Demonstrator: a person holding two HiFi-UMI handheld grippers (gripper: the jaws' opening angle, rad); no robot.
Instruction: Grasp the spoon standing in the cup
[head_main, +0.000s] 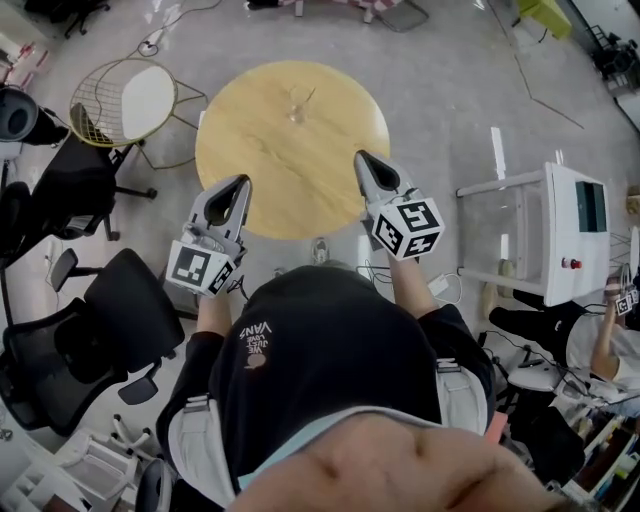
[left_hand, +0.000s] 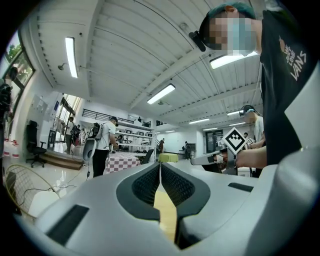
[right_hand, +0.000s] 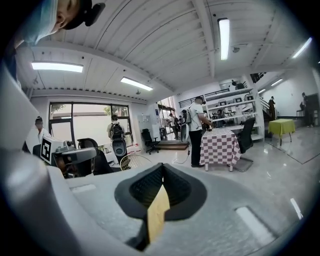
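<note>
A small clear cup (head_main: 295, 114) stands on the far part of the round wooden table (head_main: 250, 140), with a thin spoon (head_main: 307, 98) leaning out of it to the right. My left gripper (head_main: 243, 183) hovers over the table's near left edge, jaws shut and holding nothing. Over the near right part my right gripper (head_main: 360, 158) is also shut and holds nothing. Both are well short of the cup. The left gripper view (left_hand: 160, 164) and the right gripper view (right_hand: 162, 168) point up into the room and show closed jaws; neither shows the cup.
A wire chair with a white seat (head_main: 138, 100) stands left of the table, black office chairs (head_main: 120, 310) at near left. A white cart (head_main: 565, 232) is to the right. People stand by a checkered table (right_hand: 220, 145) farther off.
</note>
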